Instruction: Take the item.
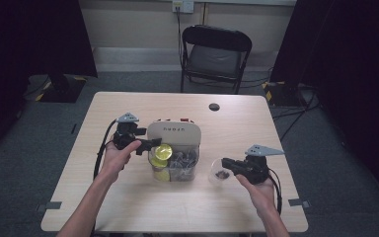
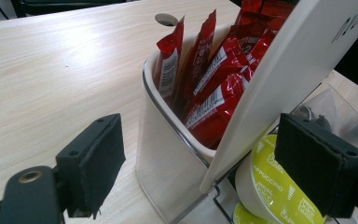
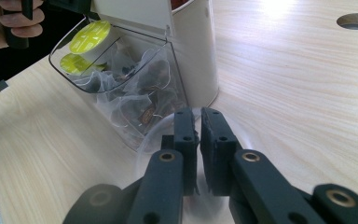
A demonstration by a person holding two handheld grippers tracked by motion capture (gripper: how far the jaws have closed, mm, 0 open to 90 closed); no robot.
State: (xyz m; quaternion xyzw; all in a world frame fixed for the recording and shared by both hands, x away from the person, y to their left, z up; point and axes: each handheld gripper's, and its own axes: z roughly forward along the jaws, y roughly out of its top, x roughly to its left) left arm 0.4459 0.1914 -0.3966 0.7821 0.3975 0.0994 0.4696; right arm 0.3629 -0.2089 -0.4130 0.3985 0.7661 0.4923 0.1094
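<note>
A white organiser box [image 1: 173, 131] stands mid-table with red sachets [image 2: 214, 79] in its back compartment. Its clear front bin [image 3: 135, 93] holds tea bags [image 3: 140, 107] and two yellow-lidded capsules. My left gripper [image 1: 150, 144] is open at the bin's left corner. Its jaws are wide apart [image 2: 203, 130], and the upper yellow capsule [image 2: 270, 186] lies against the right jaw. My right gripper [image 1: 227, 165] is shut on the rim of a clear plastic cup [image 1: 218, 174] right of the box. That cup [image 3: 154, 133] has something small and dark in it.
A round cable hole [image 1: 214, 106] sits near the table's far edge. A black folding chair [image 1: 216, 54] stands beyond the table, with dark curtains on both sides. Bare tabletop [image 1: 128, 207] runs along the front and left.
</note>
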